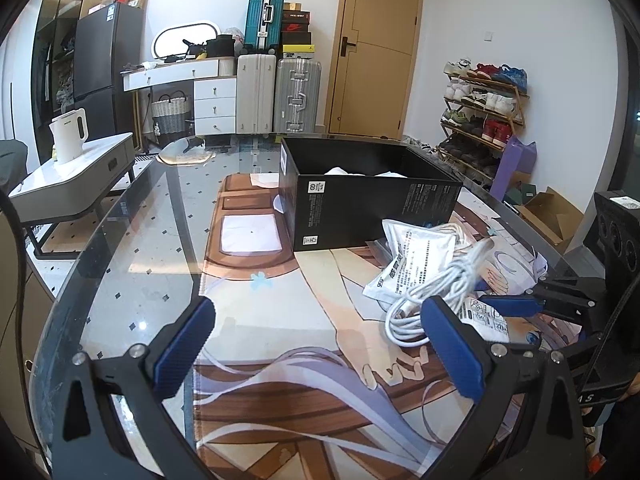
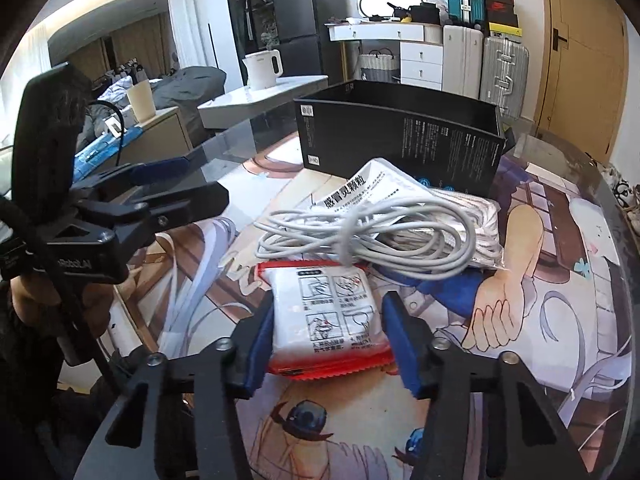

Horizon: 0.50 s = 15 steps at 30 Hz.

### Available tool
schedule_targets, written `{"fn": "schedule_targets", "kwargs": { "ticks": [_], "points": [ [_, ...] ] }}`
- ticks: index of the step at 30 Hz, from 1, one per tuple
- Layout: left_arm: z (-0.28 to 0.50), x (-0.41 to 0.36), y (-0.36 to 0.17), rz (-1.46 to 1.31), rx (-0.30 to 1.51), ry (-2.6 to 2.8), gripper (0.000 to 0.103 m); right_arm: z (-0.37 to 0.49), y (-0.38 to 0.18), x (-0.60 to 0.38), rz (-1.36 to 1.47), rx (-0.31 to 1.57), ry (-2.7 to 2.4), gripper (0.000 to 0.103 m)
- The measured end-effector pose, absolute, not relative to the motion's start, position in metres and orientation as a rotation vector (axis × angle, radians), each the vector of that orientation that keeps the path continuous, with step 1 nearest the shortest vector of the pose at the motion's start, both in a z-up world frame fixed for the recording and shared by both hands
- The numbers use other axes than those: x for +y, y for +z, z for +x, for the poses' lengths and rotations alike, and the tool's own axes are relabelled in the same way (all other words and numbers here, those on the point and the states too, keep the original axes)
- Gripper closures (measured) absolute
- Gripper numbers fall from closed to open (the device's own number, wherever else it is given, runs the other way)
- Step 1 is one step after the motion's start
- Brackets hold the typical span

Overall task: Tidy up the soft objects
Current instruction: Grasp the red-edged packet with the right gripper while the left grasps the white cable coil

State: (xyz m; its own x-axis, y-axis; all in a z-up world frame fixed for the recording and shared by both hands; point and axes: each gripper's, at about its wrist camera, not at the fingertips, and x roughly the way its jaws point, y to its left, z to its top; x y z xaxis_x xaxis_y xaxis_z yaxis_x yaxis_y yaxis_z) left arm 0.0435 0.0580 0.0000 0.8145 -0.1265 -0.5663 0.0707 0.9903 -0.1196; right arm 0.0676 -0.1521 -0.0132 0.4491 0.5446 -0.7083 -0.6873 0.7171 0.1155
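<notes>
Spread wide over the printed desk mat [image 1: 280, 320], the left gripper [image 1: 316, 344], blue pads [image 1: 180, 344] far apart with nothing between them. Seen from the right wrist camera at the left edge, same gripper [image 2: 188, 184], fingers parted above the glass table [image 1: 120, 280]. Closed in around the red-edged white packet [image 2: 328, 316], the right gripper [image 2: 326, 346], each blue pad [image 2: 258, 344] against or just beside a side of the packet; actual contact hard to tell. Lay flat on the mat at the near side, that packet, printed instruction panels facing up. Just beyond it, a coiled white cable [image 2: 372, 236] resting across a white printed pouch [image 2: 360, 188] and a clear bag of white fabric. In the left wrist view, the same cable [image 1: 436, 288] and pouch [image 1: 416, 256] right of centre, with the right gripper [image 1: 516, 306] reaching in from the right edge. Stood farther back on the mat, an open black box [image 1: 372, 200], something white visible inside. Near the pile, the box's front wall [image 2: 400, 136]. Far behind, suitcases [image 1: 280, 92], a door and a shoe rack [image 1: 480, 120].
</notes>
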Motion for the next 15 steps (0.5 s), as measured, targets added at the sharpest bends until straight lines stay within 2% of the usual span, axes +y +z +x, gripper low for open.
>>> {"fn": "schedule_targets", "kwargs": {
  "ticks": [15],
  "points": [
    [0.044,0.051,0.004,-0.086,0.616,-0.124,0.000,0.066,0.016,-0.193,-0.073,0.696,0.780,0.056]
  ]
}}
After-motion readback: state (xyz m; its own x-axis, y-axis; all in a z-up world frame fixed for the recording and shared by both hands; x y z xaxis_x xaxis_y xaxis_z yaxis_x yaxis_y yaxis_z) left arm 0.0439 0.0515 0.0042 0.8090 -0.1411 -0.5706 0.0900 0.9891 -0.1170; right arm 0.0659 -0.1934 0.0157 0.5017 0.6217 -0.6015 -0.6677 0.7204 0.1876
